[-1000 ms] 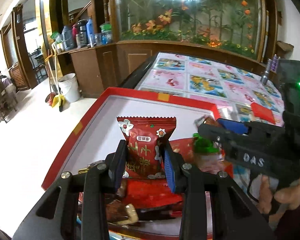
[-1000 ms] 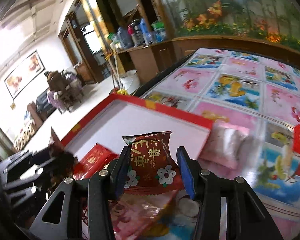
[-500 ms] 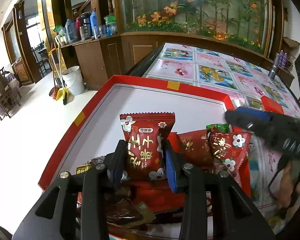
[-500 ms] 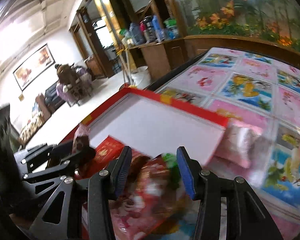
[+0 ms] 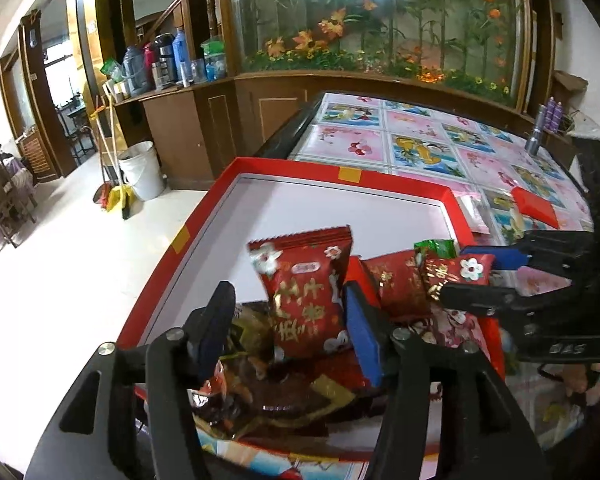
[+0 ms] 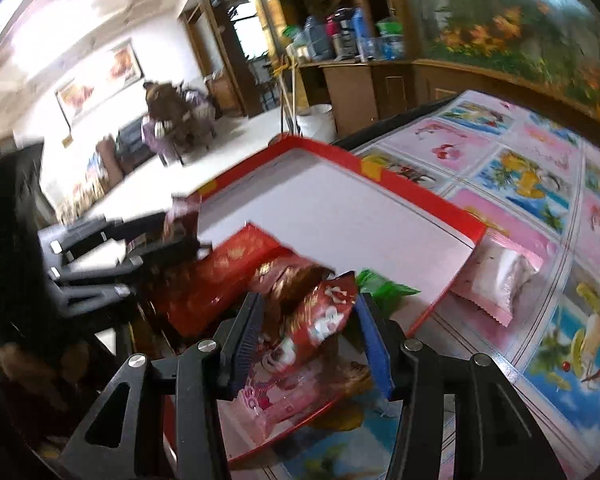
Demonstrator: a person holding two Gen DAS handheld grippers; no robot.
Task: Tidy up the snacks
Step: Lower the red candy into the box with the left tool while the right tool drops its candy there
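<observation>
A red-rimmed box lid with a white floor (image 5: 380, 216) lies on the table and holds several red snack packets at its near end. My left gripper (image 5: 288, 312) is open; a red packet with gold characters (image 5: 304, 292) leans between its jaws, free of the left pad. My right gripper (image 6: 308, 328) is open over the pile, with a small red packet with white flowers (image 6: 324, 312) loose between its jaws. It shows in the left wrist view (image 5: 480, 280) beside that flower packet (image 5: 456, 276). The box also shows in the right wrist view (image 6: 420, 196).
A pink-white packet (image 6: 500, 276) lies on the table just outside the box's right wall. A red card (image 5: 536, 208) and a small metal flashlight (image 5: 534, 142) lie farther right. The table has a picture-patterned cover (image 5: 420, 148). A wooden cabinet stands behind.
My left gripper has opened and let go of the red packet. My right gripper dropped its flower packet into the box and has moved left over the pile.
</observation>
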